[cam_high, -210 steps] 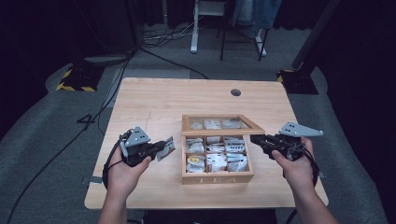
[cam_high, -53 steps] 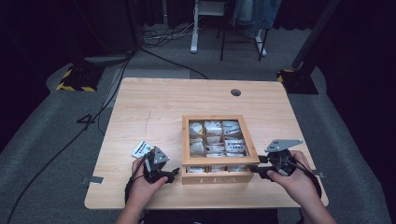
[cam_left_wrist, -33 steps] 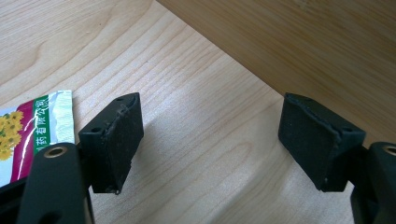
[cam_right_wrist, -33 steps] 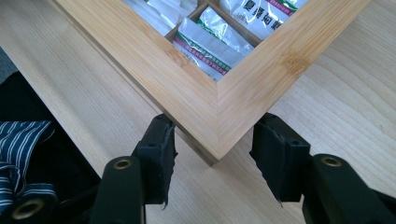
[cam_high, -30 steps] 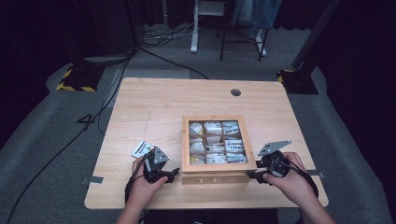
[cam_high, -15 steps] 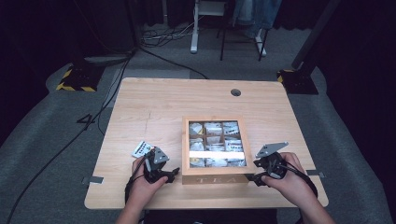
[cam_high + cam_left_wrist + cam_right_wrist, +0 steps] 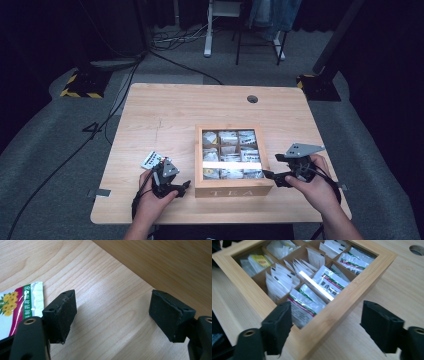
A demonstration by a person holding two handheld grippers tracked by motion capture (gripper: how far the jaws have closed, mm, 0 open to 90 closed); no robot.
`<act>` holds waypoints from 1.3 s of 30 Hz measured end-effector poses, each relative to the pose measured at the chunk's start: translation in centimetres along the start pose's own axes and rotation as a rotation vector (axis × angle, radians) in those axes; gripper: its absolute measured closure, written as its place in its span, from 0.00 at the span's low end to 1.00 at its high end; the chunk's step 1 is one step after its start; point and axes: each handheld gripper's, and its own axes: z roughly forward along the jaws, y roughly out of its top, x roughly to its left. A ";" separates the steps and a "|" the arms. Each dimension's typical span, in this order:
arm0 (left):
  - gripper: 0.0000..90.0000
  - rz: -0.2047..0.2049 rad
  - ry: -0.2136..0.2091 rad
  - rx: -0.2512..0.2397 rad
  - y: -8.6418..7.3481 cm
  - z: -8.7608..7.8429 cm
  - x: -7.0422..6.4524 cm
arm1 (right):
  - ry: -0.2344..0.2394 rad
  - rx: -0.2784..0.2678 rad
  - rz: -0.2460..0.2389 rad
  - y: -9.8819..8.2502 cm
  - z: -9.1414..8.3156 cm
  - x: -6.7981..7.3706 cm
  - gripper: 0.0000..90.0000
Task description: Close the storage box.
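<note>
Between the spread fingers [image 7: 277, 327] of the right gripper [image 7: 325, 332], just opened, sits the tea box [image 7: 352, 287] corner, unclamped.

We see bare bench [image 7: 175, 107] across the upper and left part of the frame, open for passage. At centre the closed wooden tea box [image 7: 232, 187] blocks the way. A tea sachet [image 7: 152, 160] lies at lower left; a cable hole [image 7: 252, 99] sits above the box.

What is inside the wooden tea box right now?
The tea box holds tea bag packets sorted into compartments under a clear lid that glares. Glare and the frame cover some packets, and those underneath are covered.
</note>
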 end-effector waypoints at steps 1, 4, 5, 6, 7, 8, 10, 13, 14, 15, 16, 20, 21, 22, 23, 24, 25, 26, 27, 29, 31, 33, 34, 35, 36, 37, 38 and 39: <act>0.25 0.002 0.004 -0.003 -0.1 -0.1 0.1 | -0.003 -0.010 0.005 -0.1 0.1 -0.3 0.26; 0.26 -0.004 0.006 0.001 -0.3 -0.3 0.3 | -0.017 -0.052 0.033 -0.4 0.2 -1.4 0.25; 0.26 -0.007 0.011 -0.003 -0.4 -0.3 0.4 | -0.024 -0.062 0.040 -0.6 0.2 -1.7 0.25; 0.26 -0.009 0.007 -0.002 -0.4 -0.4 0.6 | -0.038 -0.071 0.051 -0.9 0.1 -2.4 0.25; 0.26 -0.006 0.013 -0.002 -0.4 -0.4 0.7 | -0.038 -0.071 0.051 -0.9 0.1 -2.4 0.25; 0.26 -0.016 0.010 -0.003 -0.5 -0.4 0.8 | -0.044 -0.077 0.061 -1.1 0.1 -2.7 0.25; 0.26 -0.015 0.012 0.000 -0.5 -0.5 1.1 | -0.065 -0.087 0.066 -1.5 0.1 -3.3 0.25; 0.26 -0.013 0.014 -0.002 -0.6 -0.6 1.3 | -0.086 -0.087 0.082 -2.1 0.1 -4.4 0.25; 0.26 -0.016 0.013 0.003 -0.6 -0.7 1.3 | -0.087 -0.082 0.086 -2.3 0.1 -4.8 0.25; 0.26 -0.015 0.014 -0.002 -0.7 -0.7 1.3 | -0.093 -0.074 0.096 -2.5 0.2 -5.2 0.25; 0.26 -0.014 0.013 -0.003 -0.7 -0.7 1.4 | -0.099 -0.071 0.108 -2.7 0.3 -5.6 0.25; 0.25 -0.014 0.011 -0.002 -0.7 -0.7 1.4 | -0.118 -0.059 0.135 -3.6 1.0 -6.8 0.25; 0.25 -0.013 0.011 -0.001 -0.7 -0.7 1.4 | -0.127 -0.055 0.149 -4.1 1.4 -7.3 0.25; 0.25 -0.014 0.011 -0.002 -0.7 -0.7 1.4 | -0.127 -0.055 0.149 -4.1 1.4 -7.3 0.25; 0.25 -0.014 0.012 -0.004 -0.7 -0.7 1.4 | -0.136 -0.052 0.161 -4.6 1.8 -7.8 0.25; 0.25 -0.014 0.012 -0.003 -0.7 -0.7 1.4 | -0.136 -0.052 0.161 -4.6 1.8 -7.8 0.25; 0.25 -0.016 0.012 -0.003 -0.7 -0.7 1.4 | -0.150 -0.048 0.170 -5.1 2.2 -8.2 0.25; 0.25 -0.017 0.010 -0.004 -0.7 -0.7 1.4 | -0.150 -0.048 0.170 -5.1 2.2 -8.2 0.25; 0.25 -0.017 0.010 -0.004 -0.7 -0.7 1.4 | -0.153 -0.046 0.175 -5.3 2.3 -8.4 0.25; 0.25 -0.017 0.010 -0.002 -0.7 -0.7 1.5 | -0.169 -0.040 0.186 -6.1 2.9 -9.0 0.25; 0.25 -0.016 0.011 -0.001 -0.7 -0.7 1.5 | -0.180 -0.034 0.188 -6.5 3.2 -9.3 0.25; 0.25 -0.018 0.011 0.000 -0.7 -0.7 1.5 | -0.184 -0.033 0.194 -6.8 3.4 -9.5 0.25; 0.25 -0.018 0.011 0.000 -0.7 -0.7 1.5 | -0.185 -0.028 0.207 -7.0 3.7 -9.5 0.25; 0.25 -0.017 0.011 0.000 -0.7 -0.7 1.5 | -0.189 -0.021 0.208 -7.2 3.8 -9.7 0.25; 0.25 -0.018 0.011 -0.001 -0.7 -0.7 1.5 | -0.192 -0.016 0.211 -7.3 4.0 -9.8 0.25; 0.25 -0.018 0.010 0.000 -0.7 -0.7 1.5 | -0.201 -0.010 0.213 -7.6 4.3 -9.9 0.25; 0.25 -0.017 0.011 0.000 -0.7 -0.7 1.5 | -0.201 -0.010 0.213 -7.6 4.3 -9.9 0.25; 0.25 -0.018 0.011 0.000 -0.7 -0.7 1.5 | -0.207 -0.003 0.213 -7.7 4.5 -10.0 0.25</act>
